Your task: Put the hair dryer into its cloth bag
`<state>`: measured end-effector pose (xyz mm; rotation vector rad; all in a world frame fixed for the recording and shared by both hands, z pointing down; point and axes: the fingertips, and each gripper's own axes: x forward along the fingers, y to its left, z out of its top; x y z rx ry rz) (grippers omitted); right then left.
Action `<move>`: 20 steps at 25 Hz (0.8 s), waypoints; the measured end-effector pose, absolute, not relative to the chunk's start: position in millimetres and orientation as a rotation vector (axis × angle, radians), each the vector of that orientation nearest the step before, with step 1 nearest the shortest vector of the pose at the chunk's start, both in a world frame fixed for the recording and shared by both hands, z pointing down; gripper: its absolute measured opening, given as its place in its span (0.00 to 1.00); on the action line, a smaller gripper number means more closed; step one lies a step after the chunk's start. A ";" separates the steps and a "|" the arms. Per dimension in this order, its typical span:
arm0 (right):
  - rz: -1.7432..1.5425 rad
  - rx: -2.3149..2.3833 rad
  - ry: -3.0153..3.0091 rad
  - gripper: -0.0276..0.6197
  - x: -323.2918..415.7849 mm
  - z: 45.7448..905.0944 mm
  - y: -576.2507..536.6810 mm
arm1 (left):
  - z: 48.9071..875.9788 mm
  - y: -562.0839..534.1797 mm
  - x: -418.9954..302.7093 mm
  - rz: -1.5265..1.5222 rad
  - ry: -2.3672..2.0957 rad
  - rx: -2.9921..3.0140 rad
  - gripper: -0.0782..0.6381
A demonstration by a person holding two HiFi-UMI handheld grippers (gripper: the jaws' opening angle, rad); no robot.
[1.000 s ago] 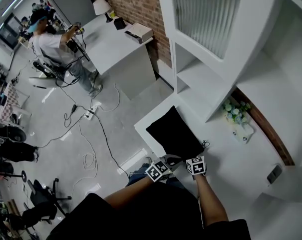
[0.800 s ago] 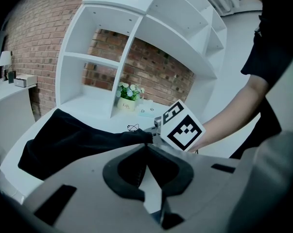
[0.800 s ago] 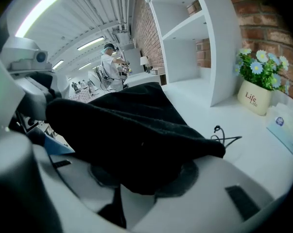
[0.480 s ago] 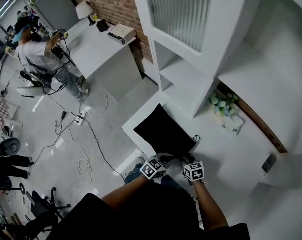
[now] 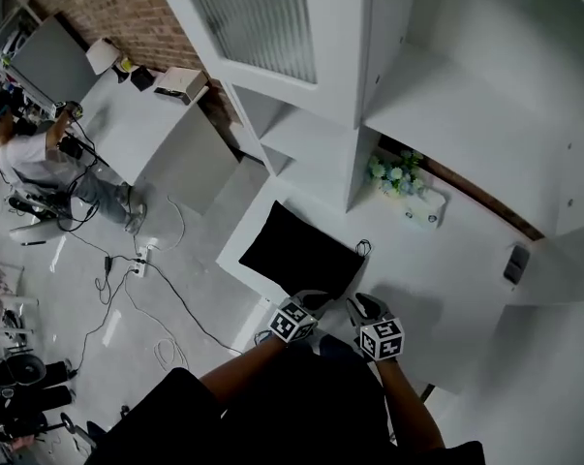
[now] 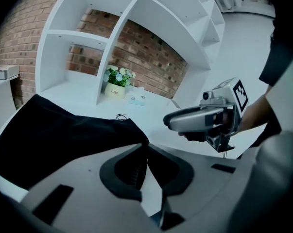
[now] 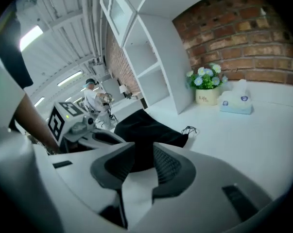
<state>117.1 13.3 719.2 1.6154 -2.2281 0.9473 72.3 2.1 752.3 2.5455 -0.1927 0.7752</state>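
A black cloth bag lies flat on the white counter, its drawstring cord at the far right corner. No hair dryer shows in any view. My left gripper is at the bag's near edge. In the left gripper view its tips meet on the bag's near corner. My right gripper hangs just right of it, off the bag. Its jaws are closing with nothing between them; the bag lies beyond them. The right gripper hovers above the counter.
A pot of flowers and a tissue box stand at the back of the counter under white shelves. The counter's left edge drops to a floor with cables. A person works at a far desk.
The right gripper has lifted and drawn back from the bag towards me. The left gripper stays at the bag's near edge. The head view has swung, so the counter sits more central.
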 end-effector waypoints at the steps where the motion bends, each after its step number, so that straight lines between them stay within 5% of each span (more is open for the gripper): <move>1: 0.942 1.662 -2.231 0.24 115.1 708.3 13.0 | 750.2 3.4 71.2 0.769 -0.160 2.549 0.15; 20: 0.666 2.201 -2.009 0.24 29.2 514.3 20.2 | 548.5 -22.3 -18.4 0.290 -0.094 2.724 0.15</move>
